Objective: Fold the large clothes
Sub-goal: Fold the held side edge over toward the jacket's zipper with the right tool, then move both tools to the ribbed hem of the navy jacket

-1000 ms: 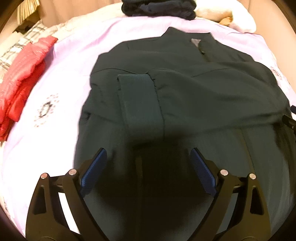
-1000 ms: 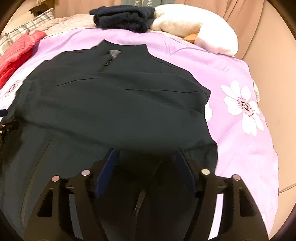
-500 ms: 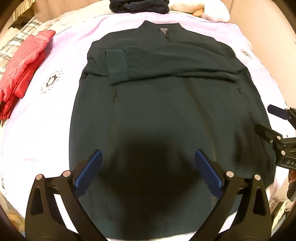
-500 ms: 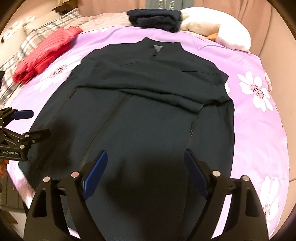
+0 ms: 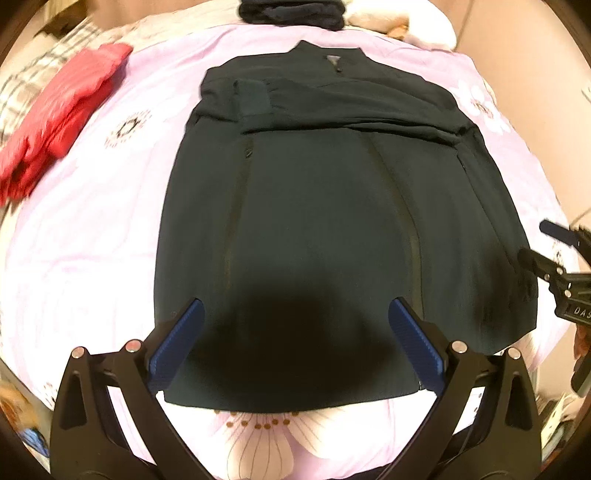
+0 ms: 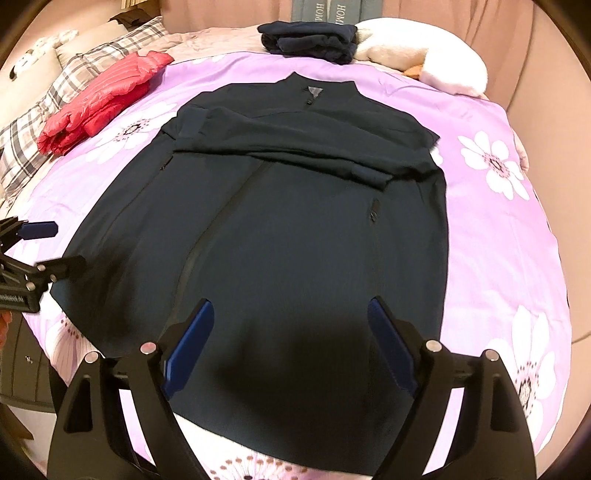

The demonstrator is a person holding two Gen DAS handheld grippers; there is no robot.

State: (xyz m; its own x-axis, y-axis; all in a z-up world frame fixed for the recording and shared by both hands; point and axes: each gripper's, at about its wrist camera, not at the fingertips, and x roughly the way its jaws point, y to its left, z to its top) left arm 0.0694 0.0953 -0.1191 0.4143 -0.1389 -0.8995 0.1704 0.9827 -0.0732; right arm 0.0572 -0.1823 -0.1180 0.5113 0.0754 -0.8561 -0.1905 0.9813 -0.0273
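"HOM" on grey panel

Both wrist views look steeply down — sharing the dark jacket.

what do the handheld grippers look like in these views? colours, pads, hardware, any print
Both alike: the left gripper and right gripper have matte black angular fingers built from linkage bars with triangular cut-outs, silver round pins at the joints, and ribbed blue pads on the inner faces. Each body carries small white lettering, too cropped or blurred to read. No cables or sleeves are visible.
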